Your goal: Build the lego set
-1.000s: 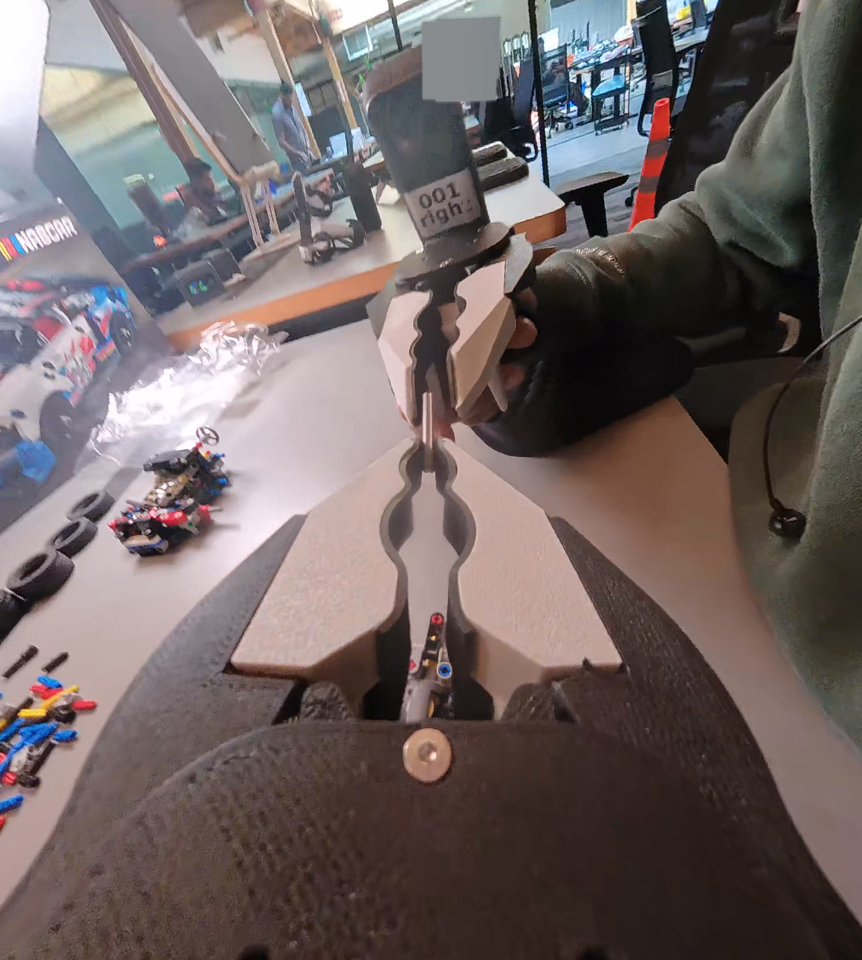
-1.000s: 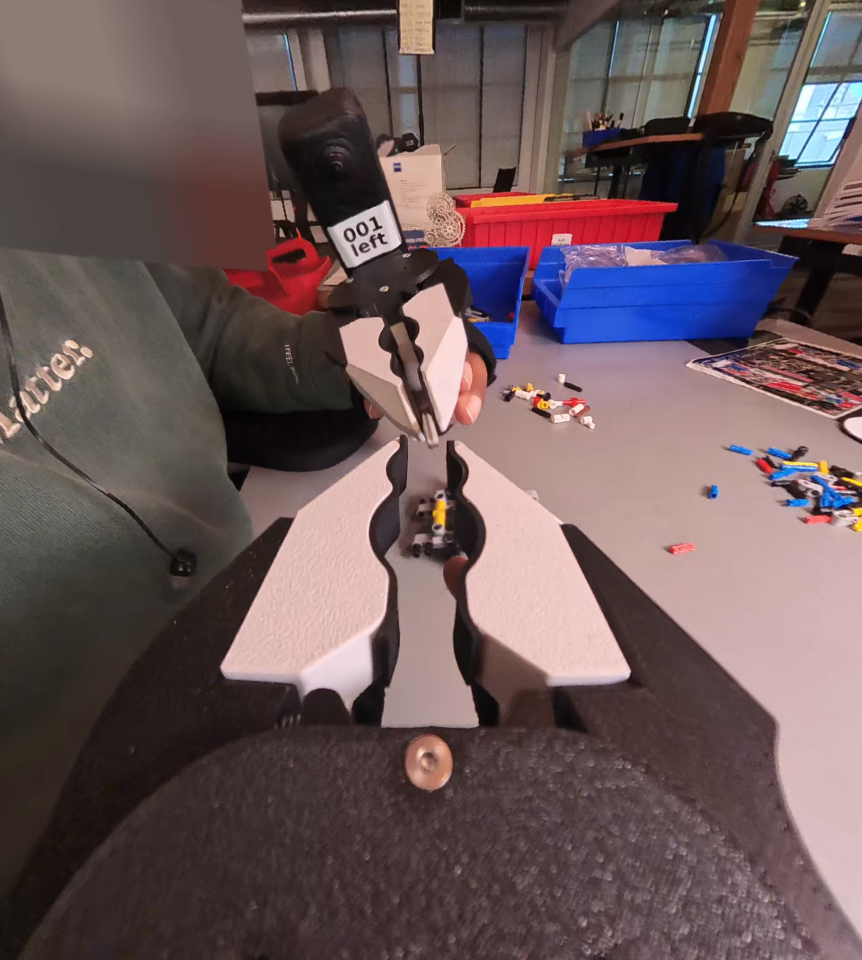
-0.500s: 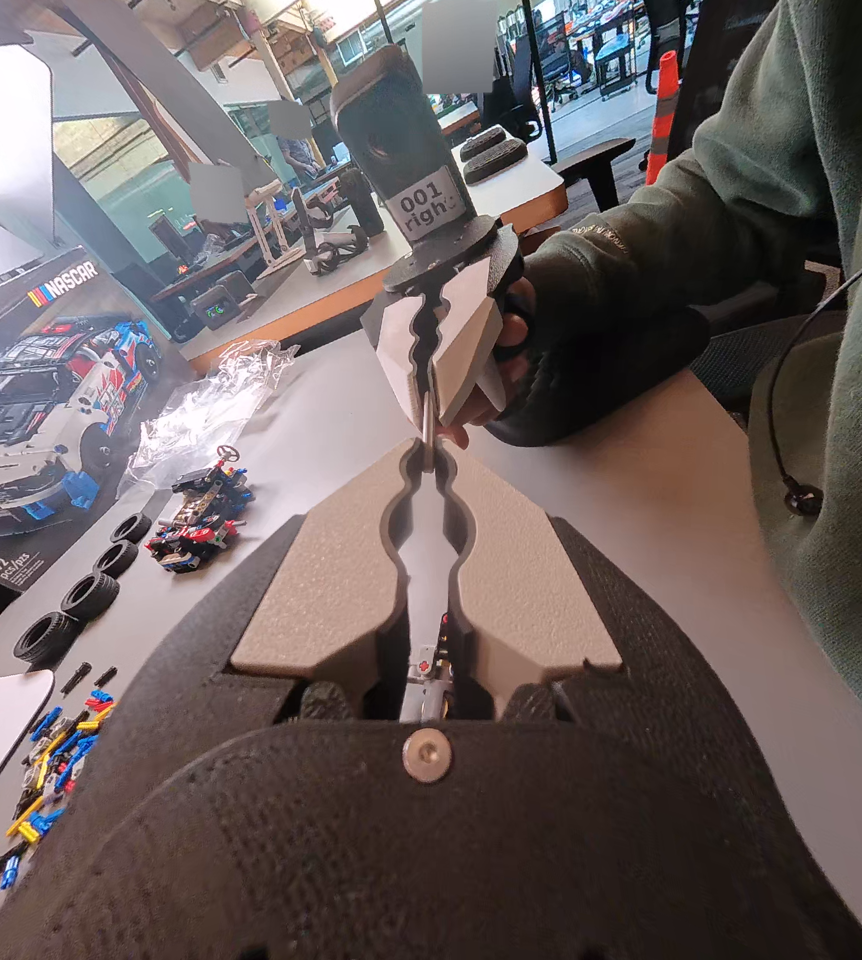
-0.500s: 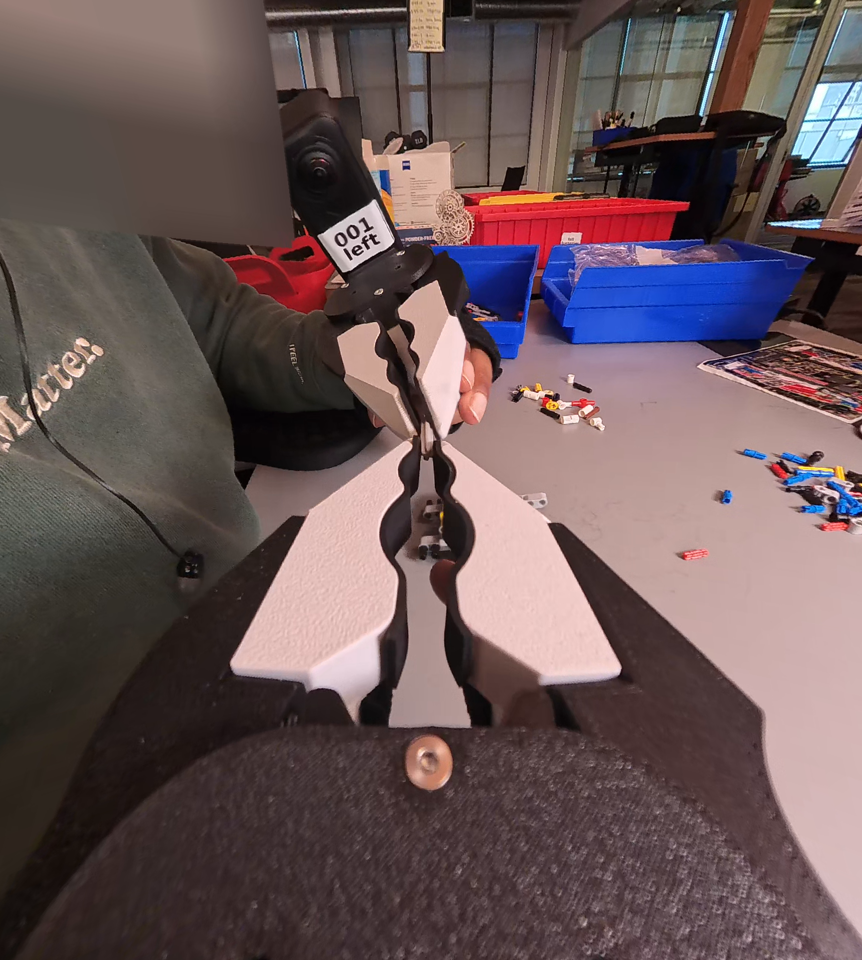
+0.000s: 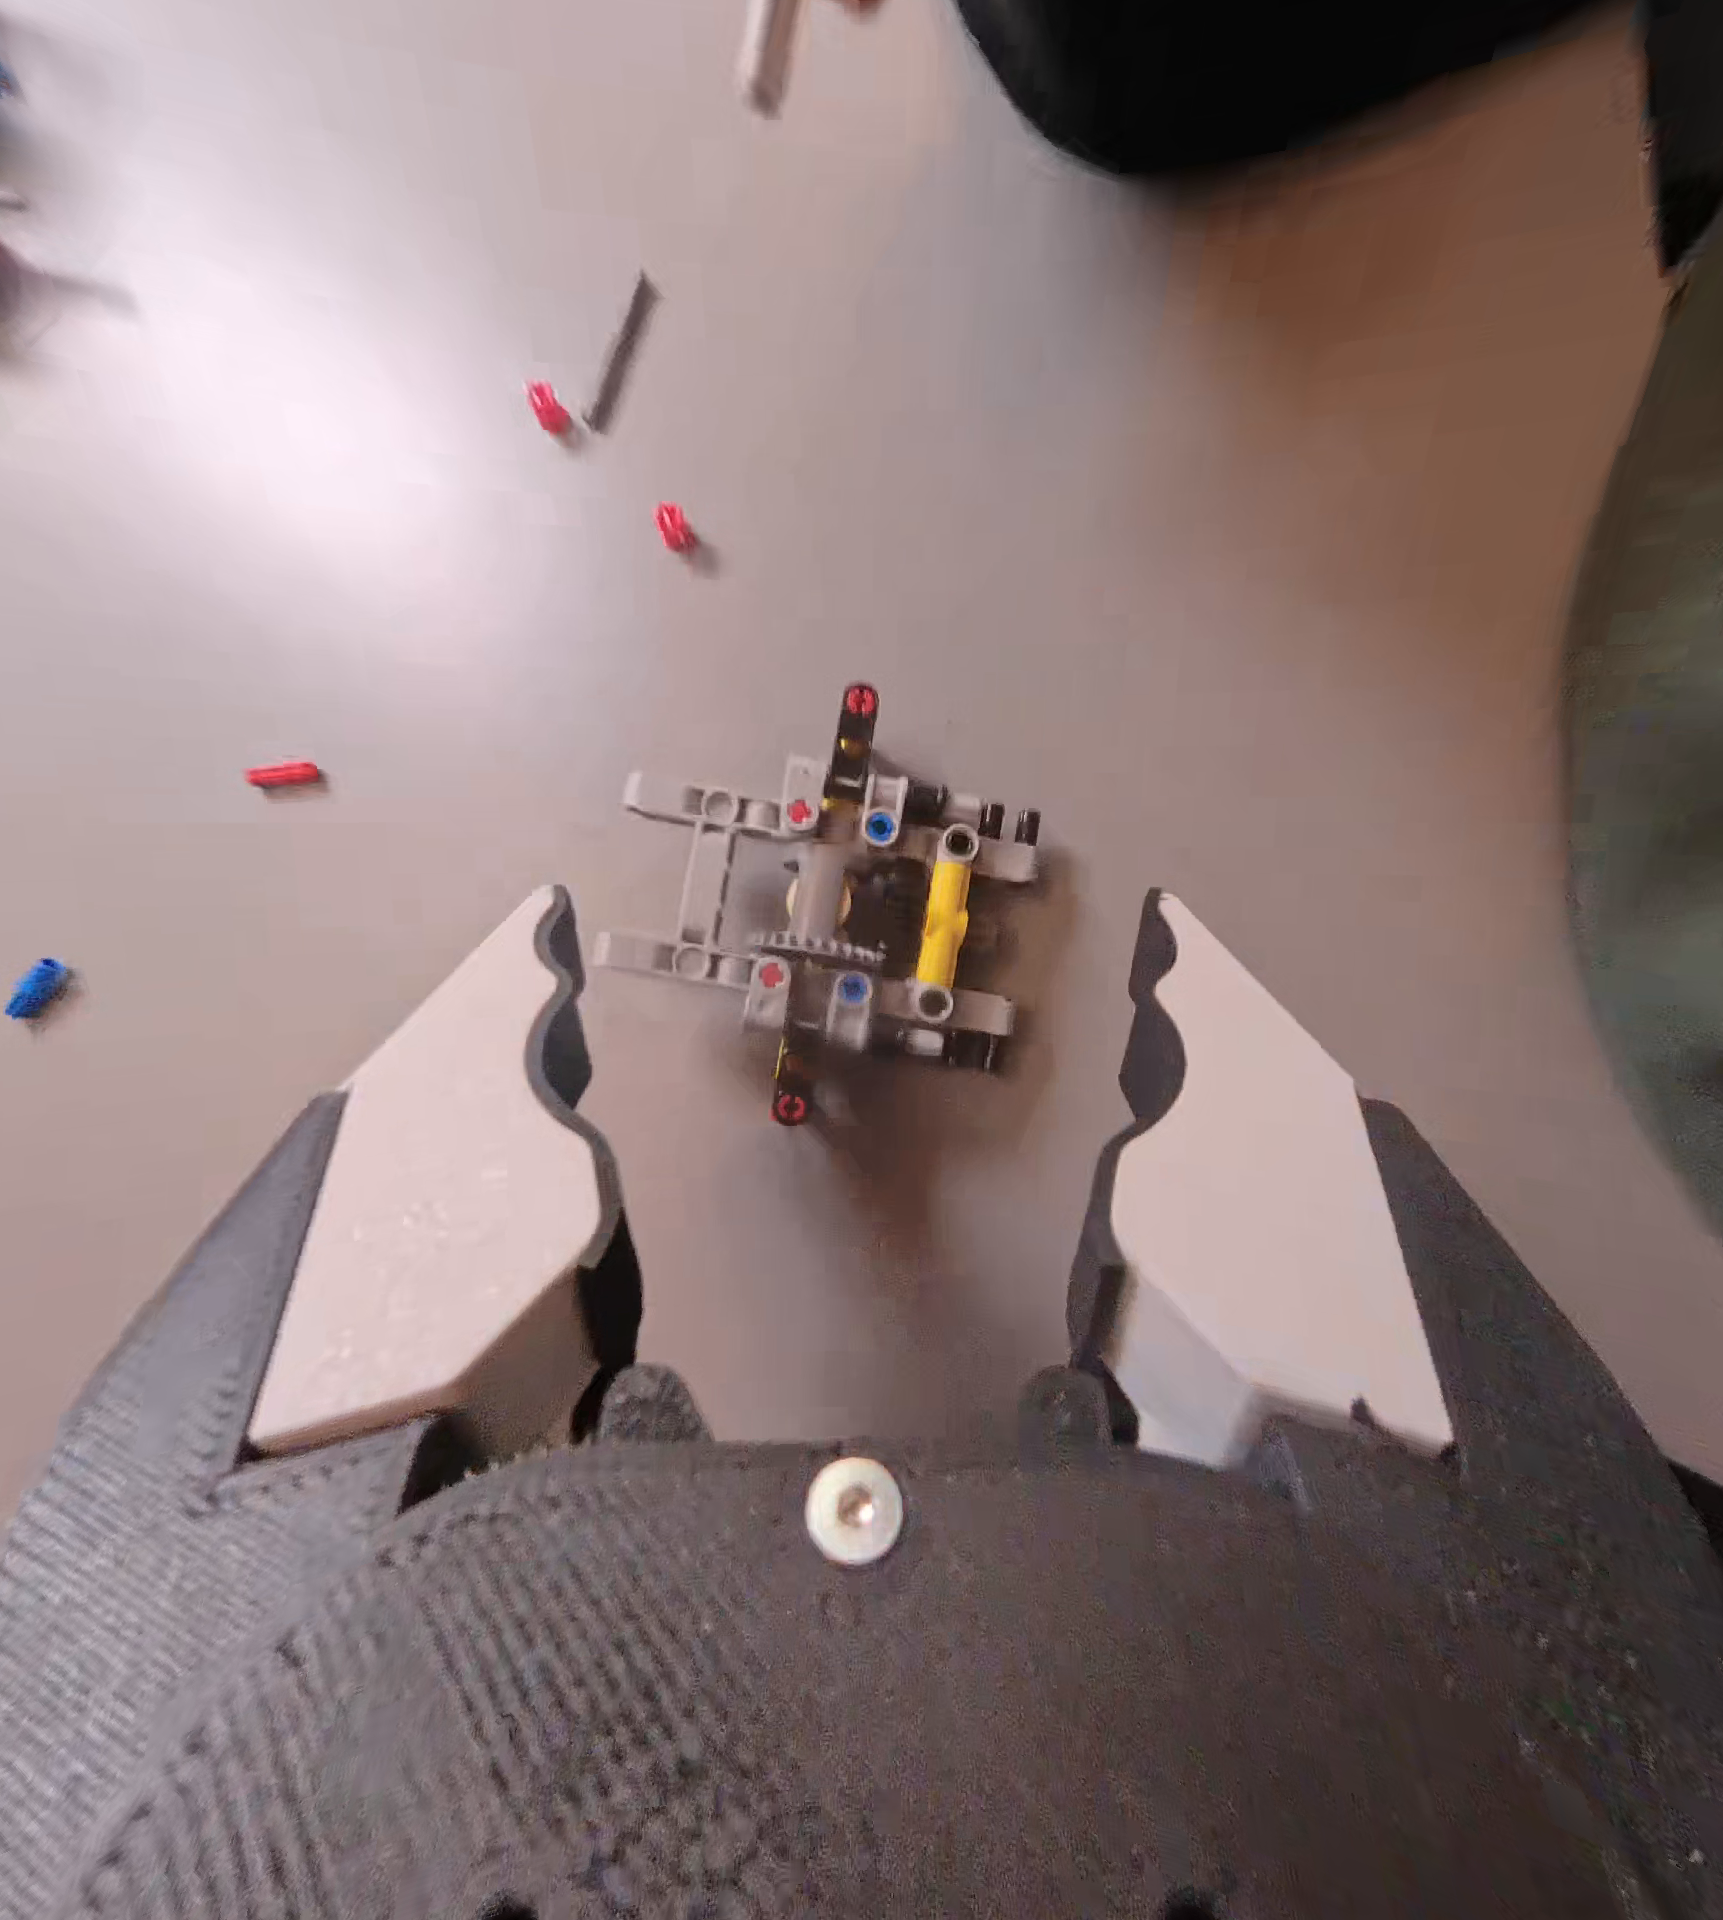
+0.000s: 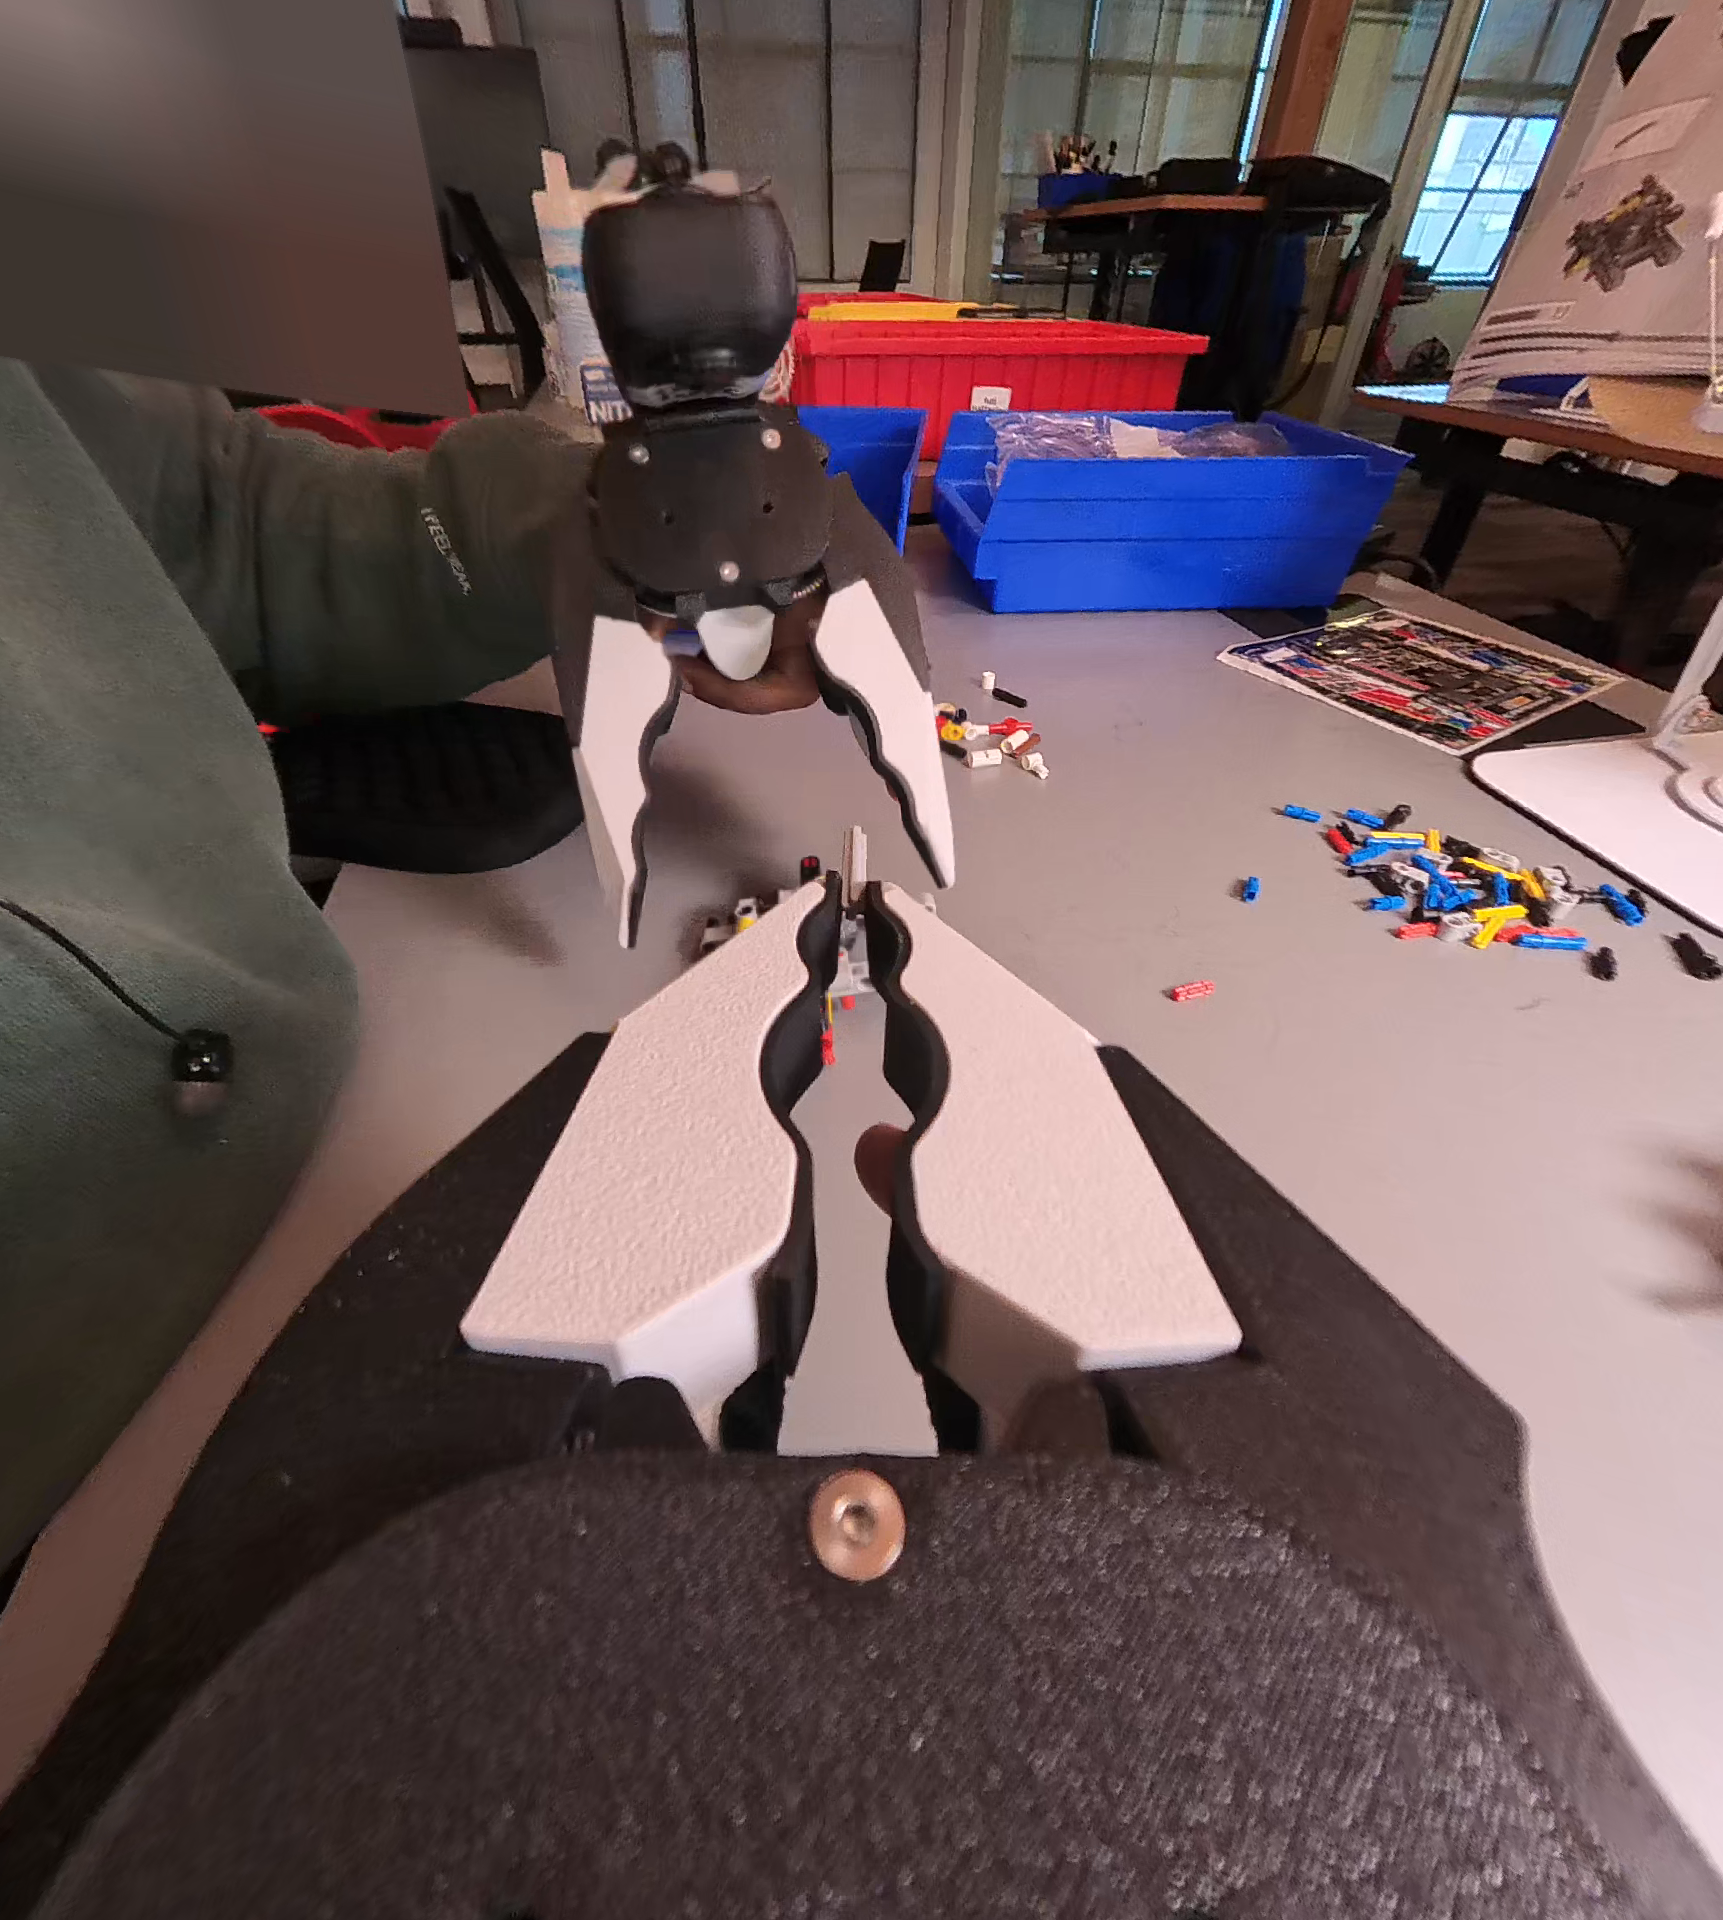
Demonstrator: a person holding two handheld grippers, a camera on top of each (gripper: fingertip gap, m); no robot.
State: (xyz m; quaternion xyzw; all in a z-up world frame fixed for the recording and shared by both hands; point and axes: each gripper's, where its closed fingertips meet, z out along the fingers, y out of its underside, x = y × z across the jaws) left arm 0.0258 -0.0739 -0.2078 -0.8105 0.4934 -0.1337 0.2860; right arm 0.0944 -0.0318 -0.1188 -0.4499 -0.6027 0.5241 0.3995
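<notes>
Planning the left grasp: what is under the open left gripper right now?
Below the left gripper, jaws wide apart, the small grey lego assembly lies flat on the grey table, untouched. Its underside is hidden. The right gripper pinches a grey axle nearby.

Left gripper (image 5: 852, 914) now spread wide, no longer pinching the grey axle (image 6: 853, 854); it tips down over the lego subassembly (image 5: 826, 914). Right gripper (image 6: 849, 894) alone grips the axle now.
</notes>
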